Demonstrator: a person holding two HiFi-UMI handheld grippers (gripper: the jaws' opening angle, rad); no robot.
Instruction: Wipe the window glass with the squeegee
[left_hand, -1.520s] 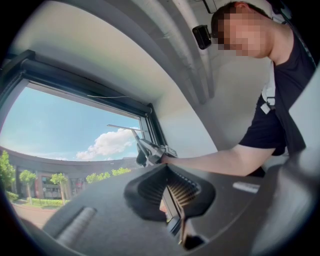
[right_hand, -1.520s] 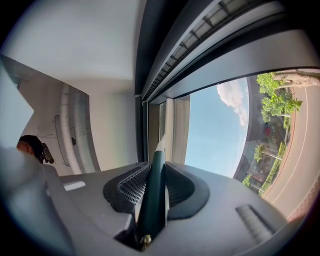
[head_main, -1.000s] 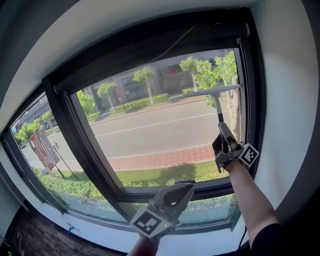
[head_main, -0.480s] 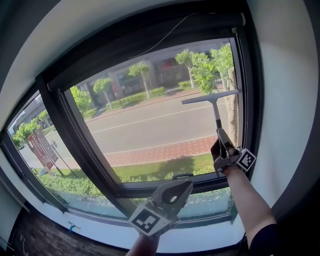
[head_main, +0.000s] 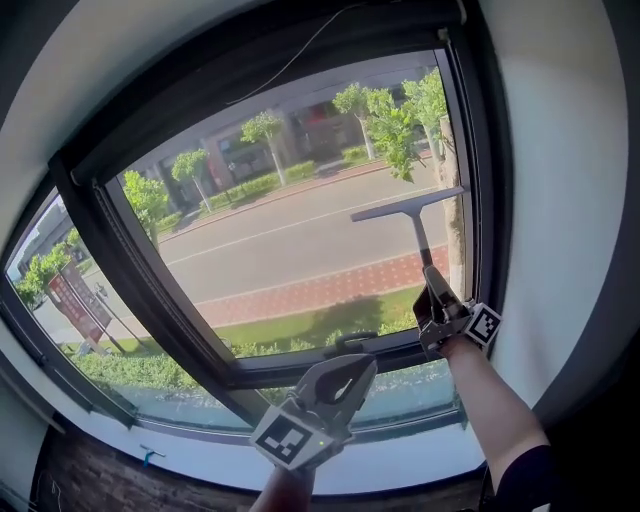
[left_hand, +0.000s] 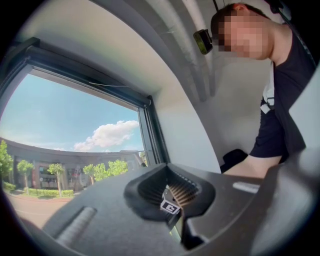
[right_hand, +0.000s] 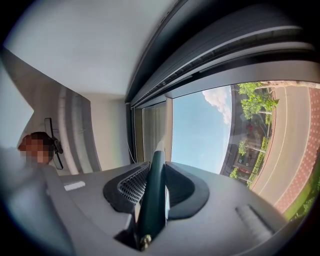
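Fingers (right_hand: 129, 187) of the right gripper (head_main: 433, 290) are clamped on the squeegee (head_main: 408, 207), whose dark green handle is seen wedged between the ribbed pads in the right gripper view. Over the last second the blade has been drawn down the window glass (head_main: 280, 250): it was level with the foot of the trees outside and is now lower, across the road. A downward stroke along the right edge of the pane, beside the dark frame (head_main: 482, 200), is judged to be under way, with the lower part of the strip not yet covered. The left gripper (head_main: 345, 378) is held low near the sill, its fingers brought together on nothing. A T shape is formed by the squeegee: a long straight blade bar, a thin shaft, a smooth rounded handle. The glass is seen as clear and flat
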